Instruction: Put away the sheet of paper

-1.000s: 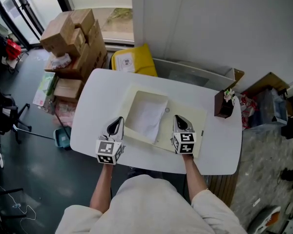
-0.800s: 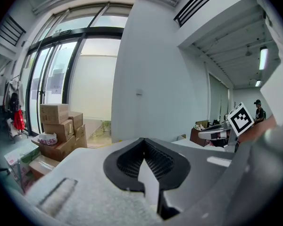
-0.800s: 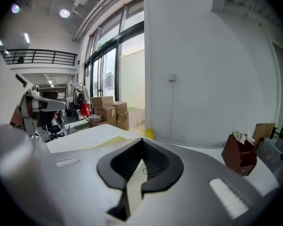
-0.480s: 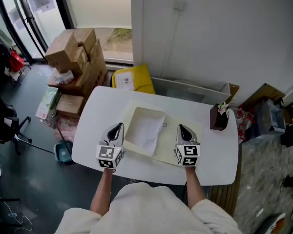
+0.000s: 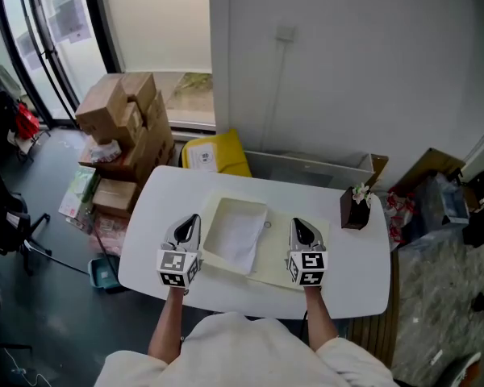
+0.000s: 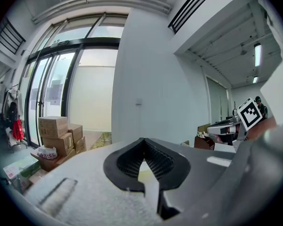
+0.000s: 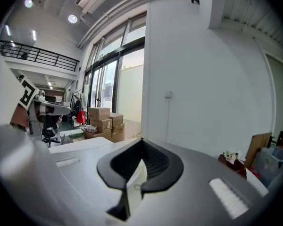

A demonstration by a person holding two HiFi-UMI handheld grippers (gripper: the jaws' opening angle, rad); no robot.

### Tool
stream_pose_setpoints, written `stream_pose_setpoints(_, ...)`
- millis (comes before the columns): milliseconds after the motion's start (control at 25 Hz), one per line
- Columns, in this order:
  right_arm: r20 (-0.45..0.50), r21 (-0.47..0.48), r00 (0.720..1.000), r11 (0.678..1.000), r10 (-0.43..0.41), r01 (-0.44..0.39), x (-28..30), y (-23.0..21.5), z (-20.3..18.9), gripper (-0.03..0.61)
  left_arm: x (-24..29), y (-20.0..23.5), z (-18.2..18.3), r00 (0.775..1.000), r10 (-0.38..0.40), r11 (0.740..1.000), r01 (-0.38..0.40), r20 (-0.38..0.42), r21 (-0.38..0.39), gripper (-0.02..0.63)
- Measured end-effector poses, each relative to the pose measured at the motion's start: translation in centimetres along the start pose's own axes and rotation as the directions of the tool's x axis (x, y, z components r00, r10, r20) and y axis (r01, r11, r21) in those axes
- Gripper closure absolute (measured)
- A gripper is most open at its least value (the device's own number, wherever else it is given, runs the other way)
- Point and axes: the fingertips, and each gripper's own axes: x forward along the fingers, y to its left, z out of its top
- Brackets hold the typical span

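Two pairs of jaws are seen pressed shut, with nothing caught between them: those of the left gripper [image 5: 190, 221] and the right gripper [image 5: 298, 226], both held over a white table [image 5: 355, 274]. The sheet of paper [image 5: 237, 237] is laid flat between the two sets of jaws, nearer the left ones, on a cream folder [image 5: 279, 258] that reaches under the right jaws. A dark plant pot [image 5: 353, 213] is set well to the right of them.

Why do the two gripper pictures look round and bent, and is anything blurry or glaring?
Left gripper view, right gripper view: fisheye lens, so black corners and bowed walls; window pale with daylight. Head view: straighter, evenly lit, table sharp.
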Motion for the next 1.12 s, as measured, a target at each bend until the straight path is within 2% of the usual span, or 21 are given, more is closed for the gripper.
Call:
stream_pose_setpoints(480, 0.010, -0.002, 1.000, 1.000, -0.014, 0.014, 0.0, -1.0, 0.4, 0.578, 1.4, -1.1, 0.4, 1.000, -0.027, 1.000, 0.027, -0.001, 0.001, 0.612)
stream_pose_setpoints(1120, 0.004, 0.009, 1.000, 1.000, -0.006, 0.006, 0.5, -0.4, 0.2, 0.578, 1.4, -0.4, 0.0, 1.000, -0.014, 1.000, 0.014, -0.007, -0.003, 0.612)
